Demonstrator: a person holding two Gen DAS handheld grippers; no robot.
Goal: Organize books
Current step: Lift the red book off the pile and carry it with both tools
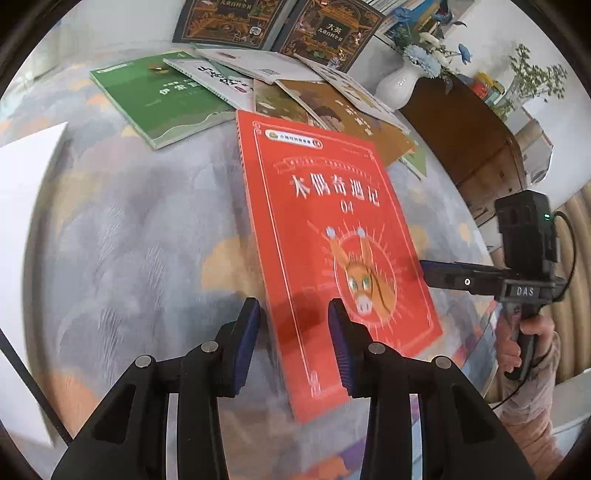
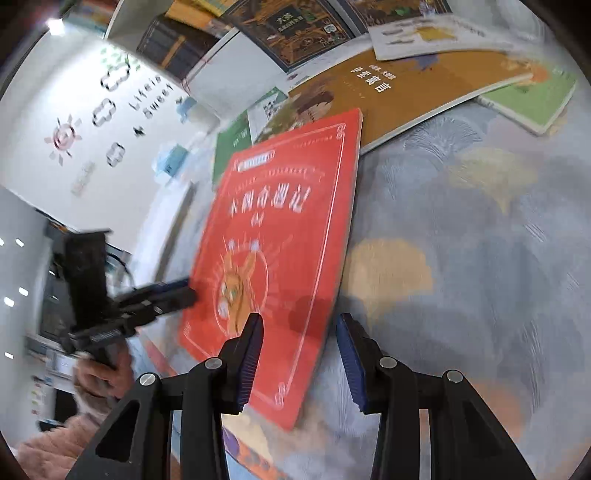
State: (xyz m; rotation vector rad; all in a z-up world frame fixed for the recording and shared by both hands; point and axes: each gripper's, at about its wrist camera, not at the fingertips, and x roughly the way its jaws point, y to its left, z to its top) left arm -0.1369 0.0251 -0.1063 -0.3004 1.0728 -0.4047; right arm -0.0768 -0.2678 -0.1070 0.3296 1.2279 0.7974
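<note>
A red book [image 1: 332, 236] with a donkey face on its cover lies on the patterned tablecloth, its near corner between my left fingers. My left gripper [image 1: 294, 341] is open, one finger on each side of that corner. In the left wrist view the other gripper [image 1: 424, 267] reaches in from the right, its tip at the book's right edge. In the right wrist view the red book [image 2: 280, 236] appears tilted, its edge between my right gripper's [image 2: 301, 354] open fingers. The other gripper [image 2: 186, 290] touches its far edge there.
More books lie scattered behind: a green one [image 1: 159, 99], a brown one [image 1: 347, 118], white ones and two dark ornate ones [image 1: 328, 33]. A white vase [image 1: 399, 83] with blue flowers stands near a wooden cabinet [image 1: 469, 136]. White paper [image 1: 22, 206] lies at left.
</note>
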